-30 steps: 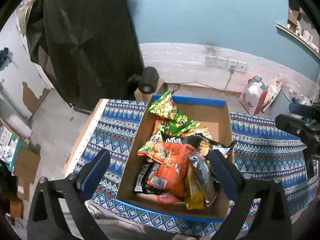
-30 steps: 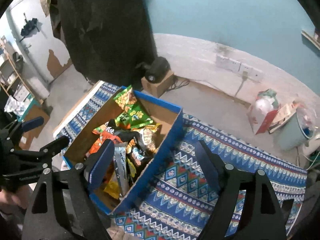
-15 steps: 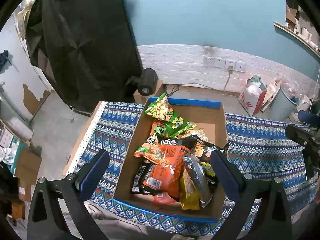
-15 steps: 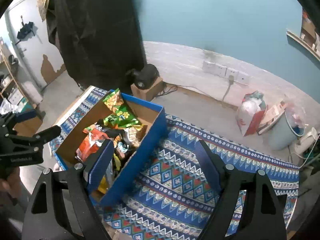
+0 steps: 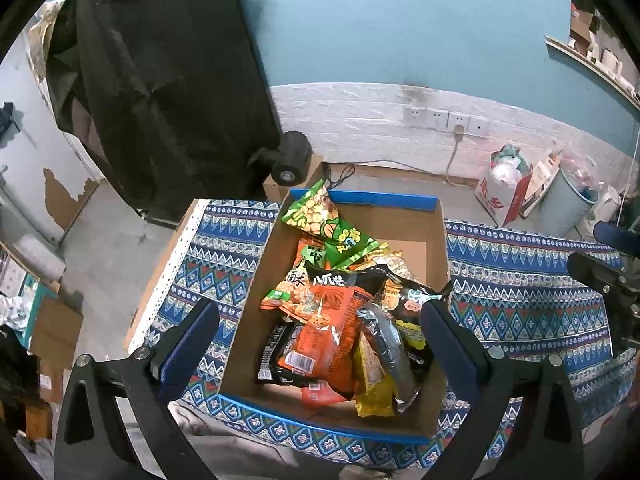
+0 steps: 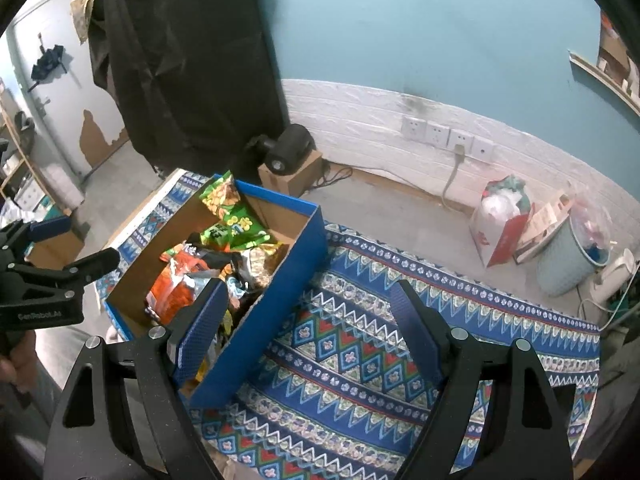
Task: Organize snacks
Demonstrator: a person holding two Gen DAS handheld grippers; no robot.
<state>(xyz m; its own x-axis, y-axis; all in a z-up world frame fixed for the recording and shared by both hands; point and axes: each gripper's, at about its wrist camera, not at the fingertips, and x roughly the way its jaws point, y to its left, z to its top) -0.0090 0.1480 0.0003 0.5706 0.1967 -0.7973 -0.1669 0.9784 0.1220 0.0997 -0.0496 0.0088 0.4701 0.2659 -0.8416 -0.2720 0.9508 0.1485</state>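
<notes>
A blue cardboard box with a brown inside stands on a patterned cloth and holds a heap of snack bags. On top lie an orange bag, a green pea bag, a silver bag and a yellow bag. My left gripper is open and empty, held high above the box. The box also shows in the right wrist view, at the left. My right gripper is open and empty, above the cloth just right of the box.
The patterned blue cloth covers the table to the right of the box. Beyond the table's far edge are a black lamp head on a small carton, a white bag, a grey bin and a black backdrop cloth.
Both grippers have risen and drawn back, so the box looks smaller and lower. The right gripper has shifted right, away from the box. The snacks have not moved.
</notes>
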